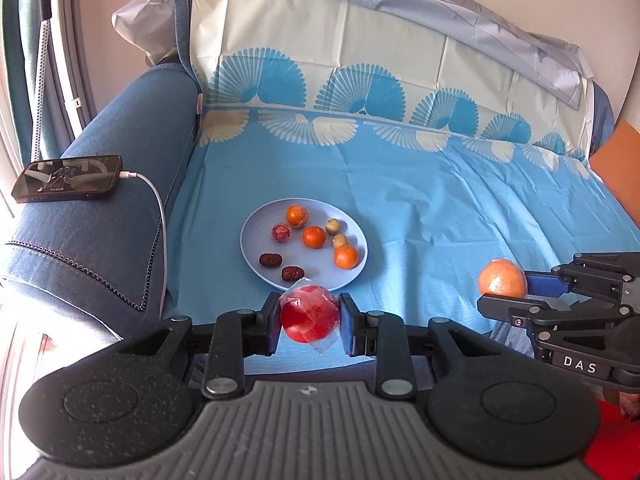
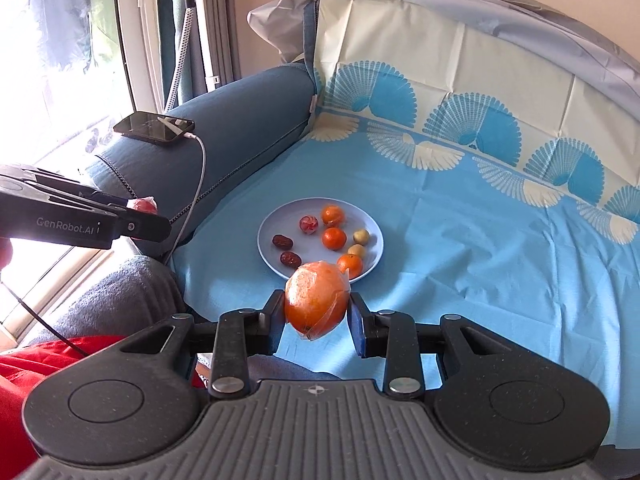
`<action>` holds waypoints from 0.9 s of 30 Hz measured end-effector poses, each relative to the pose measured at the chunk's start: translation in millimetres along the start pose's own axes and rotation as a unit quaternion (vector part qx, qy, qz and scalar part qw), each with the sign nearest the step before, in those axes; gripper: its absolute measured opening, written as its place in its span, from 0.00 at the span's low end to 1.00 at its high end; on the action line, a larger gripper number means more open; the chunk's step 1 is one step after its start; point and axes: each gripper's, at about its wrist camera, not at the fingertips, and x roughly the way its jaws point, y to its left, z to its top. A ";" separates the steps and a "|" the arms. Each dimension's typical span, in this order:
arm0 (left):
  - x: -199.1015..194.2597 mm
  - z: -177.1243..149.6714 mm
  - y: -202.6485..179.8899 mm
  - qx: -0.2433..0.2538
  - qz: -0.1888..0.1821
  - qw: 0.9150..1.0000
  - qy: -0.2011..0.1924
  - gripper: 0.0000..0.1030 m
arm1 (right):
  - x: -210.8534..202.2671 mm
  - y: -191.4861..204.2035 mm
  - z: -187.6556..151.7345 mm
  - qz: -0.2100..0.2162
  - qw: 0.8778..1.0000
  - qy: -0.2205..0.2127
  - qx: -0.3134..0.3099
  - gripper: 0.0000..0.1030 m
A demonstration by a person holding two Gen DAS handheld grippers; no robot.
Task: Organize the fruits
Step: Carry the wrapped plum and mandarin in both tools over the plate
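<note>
We're mid-carry with both hands loaded. Left gripper point(image 1: 309, 320) is clamped on a red fruit in clear wrap point(image 1: 309, 317), pads pressing both sides, held in the air just short of the plate's near rim. Right gripper point(image 2: 318, 308) is clamped on a larger orange fruit in clear wrap point(image 2: 317, 299), also in the air and overlapping the near rim in its own view.

The pale blue plate point(image 1: 256, 248) sits on the blue patterned sheet point(image 1: 440, 208) covering the sofa seat. It already carries three small oranges point(image 1: 314, 237), two dark red dates point(image 1: 271, 260), two small yellowish fruits point(image 1: 332, 225) and one pinkish round fruit point(image 1: 281, 231).

Judgement: this is the bring-to-plate step, with placing not yet done. Free room looks best at the plate's left and near-left. Next move calls for going forward and down one hand at a time, setting each fruit in a bare spot and opening only once it rests, since round wrapped fruit may roll or nudge the small ones. The grippers are close enough to need staggering.

The phone point(image 1: 68, 178) on its cable lies on the armrest point(image 1: 120, 160), clear of the path.
</note>
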 end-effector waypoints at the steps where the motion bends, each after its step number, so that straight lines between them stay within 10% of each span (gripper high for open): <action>1: 0.4 0.5 0.3 0.000 0.000 1.000 0.000 0.32 | 0.4 -0.1 0.3 0.000 1.000 0.001 0.000 0.34; 27: 21.7 13.6 7.3 -0.005 0.005 1.000 0.015 0.32 | 20.7 -6.3 1.3 0.005 1.000 0.025 0.008 0.34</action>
